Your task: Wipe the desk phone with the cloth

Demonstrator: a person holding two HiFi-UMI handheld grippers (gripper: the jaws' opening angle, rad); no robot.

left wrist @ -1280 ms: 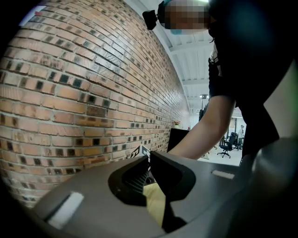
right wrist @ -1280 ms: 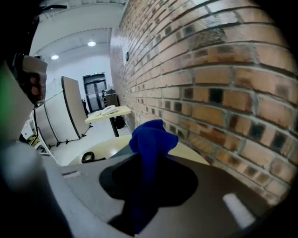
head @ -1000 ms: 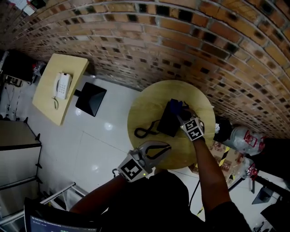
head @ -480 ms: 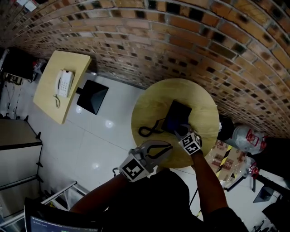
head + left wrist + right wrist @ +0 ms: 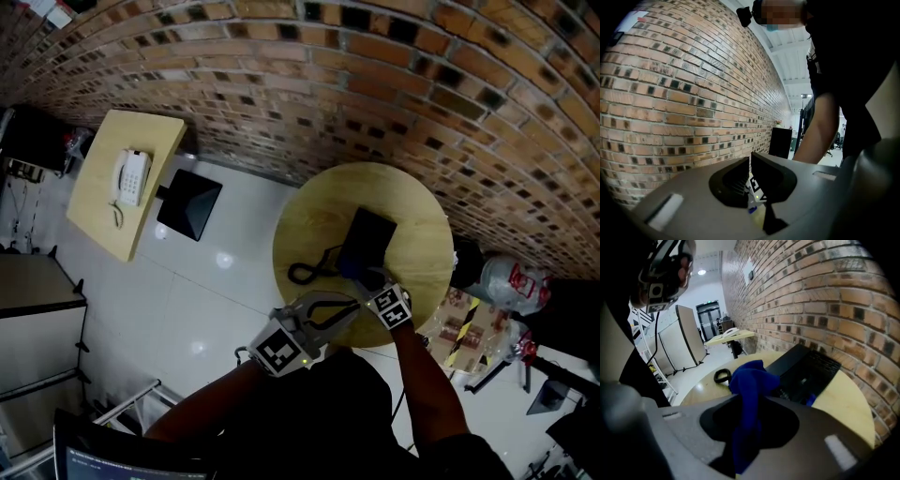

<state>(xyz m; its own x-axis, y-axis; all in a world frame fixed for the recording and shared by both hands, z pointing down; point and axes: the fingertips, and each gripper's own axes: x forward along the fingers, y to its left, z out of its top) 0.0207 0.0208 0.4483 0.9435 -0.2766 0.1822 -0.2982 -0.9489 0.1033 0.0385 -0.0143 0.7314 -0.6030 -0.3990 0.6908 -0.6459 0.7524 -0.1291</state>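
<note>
A black desk phone (image 5: 368, 237) lies on the round wooden table (image 5: 424, 234), its coiled cord (image 5: 305, 274) trailing off to the left. My right gripper (image 5: 369, 280) sits at the phone's near edge, shut on a blue cloth (image 5: 350, 268). In the right gripper view the cloth (image 5: 751, 380) hangs bunched between the jaws of the right gripper (image 5: 750, 401), with the phone (image 5: 806, 371) just beyond it. My left gripper (image 5: 349, 306) hovers at the table's near rim, apart from the phone; in the left gripper view the left gripper (image 5: 751, 163) is shut, with nothing between its jaws.
A brick wall (image 5: 394, 84) runs close behind the round table. To the left stands a second table (image 5: 103, 211) with a white phone (image 5: 129, 176), beside it a black square base (image 5: 189, 204) on the floor. Bags and boxes (image 5: 497, 300) crowd the floor at right.
My right gripper has dragged the blue cloth from the phone's far end back to its near edge, towards me. The left gripper has stayed where it was.
</note>
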